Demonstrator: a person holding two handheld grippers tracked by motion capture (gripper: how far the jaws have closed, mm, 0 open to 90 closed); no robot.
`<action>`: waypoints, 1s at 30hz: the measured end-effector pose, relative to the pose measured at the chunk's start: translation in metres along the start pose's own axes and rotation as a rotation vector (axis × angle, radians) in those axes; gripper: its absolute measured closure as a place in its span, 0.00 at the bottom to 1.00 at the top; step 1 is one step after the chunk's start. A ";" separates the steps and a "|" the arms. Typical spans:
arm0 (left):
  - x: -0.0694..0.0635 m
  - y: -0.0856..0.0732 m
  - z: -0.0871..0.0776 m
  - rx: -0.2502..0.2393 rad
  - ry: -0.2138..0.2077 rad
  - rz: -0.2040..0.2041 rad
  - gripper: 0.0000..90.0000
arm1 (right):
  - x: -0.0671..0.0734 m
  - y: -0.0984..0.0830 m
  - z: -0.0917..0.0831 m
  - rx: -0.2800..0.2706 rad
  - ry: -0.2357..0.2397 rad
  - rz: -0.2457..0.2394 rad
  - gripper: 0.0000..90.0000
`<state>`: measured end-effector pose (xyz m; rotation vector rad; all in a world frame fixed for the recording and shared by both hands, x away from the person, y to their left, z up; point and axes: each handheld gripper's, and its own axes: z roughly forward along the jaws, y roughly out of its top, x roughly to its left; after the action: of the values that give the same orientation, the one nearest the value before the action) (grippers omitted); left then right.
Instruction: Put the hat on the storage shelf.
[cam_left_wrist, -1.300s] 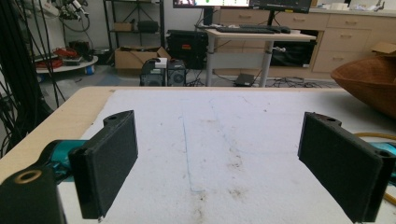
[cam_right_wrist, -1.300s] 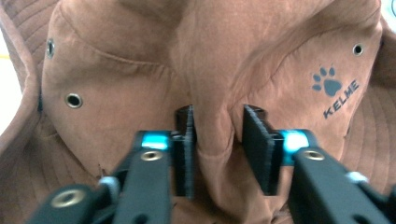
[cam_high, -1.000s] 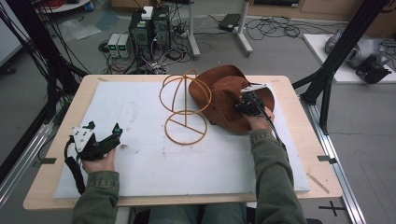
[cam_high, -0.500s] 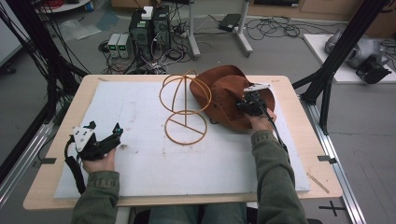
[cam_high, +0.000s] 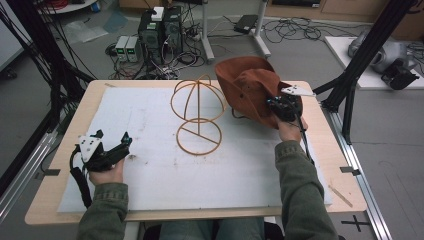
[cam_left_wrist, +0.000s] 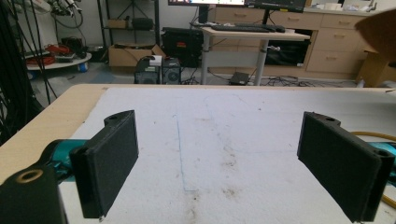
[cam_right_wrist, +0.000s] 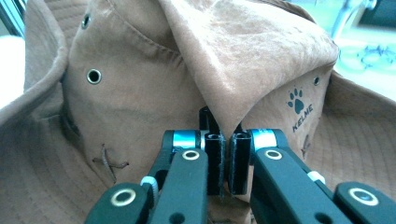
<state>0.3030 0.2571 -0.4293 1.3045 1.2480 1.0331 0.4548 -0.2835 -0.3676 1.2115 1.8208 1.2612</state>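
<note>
While my right tongs (cam_right_wrist: 227, 161) pinch a fold of the brown hat (cam_high: 250, 85) at upper right of the desk (cam_high: 65, 125), my left tongs (cam_left_wrist: 224, 163) rest wide open, empty, lower left; wire stand (cam_high: 197, 115) mid-frame.

High view overhead facing forward, left gripper view low over the table (cam_left_wrist: 42, 126), right gripper view close against hat (cam_right_wrist: 140, 93)

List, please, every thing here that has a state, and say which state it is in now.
Left gripper: jaws wide open, nothing between them, low over the white mat.
Right gripper: jaws shut on a fold of the brown hat.
Brown hat: crumpled, held up off the mat.
Wire hat stand: upright on the mat, bare.
</note>
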 end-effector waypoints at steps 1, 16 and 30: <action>0.000 0.000 0.000 -0.001 -0.001 0.000 0.14 | -0.001 0.002 -0.004 -0.022 0.003 0.004 0.99; 0.000 -0.001 0.002 0.005 -0.003 -0.001 0.15 | -0.005 0.025 -0.049 -0.304 0.071 0.066 0.99; 0.001 -0.002 0.001 0.004 -0.007 -0.024 0.15 | -0.004 0.041 -0.084 -0.508 0.146 0.087 0.99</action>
<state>0.3035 0.2581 -0.4313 1.2920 1.2579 1.0088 0.3985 -0.3131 -0.2991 0.9379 1.4218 1.7650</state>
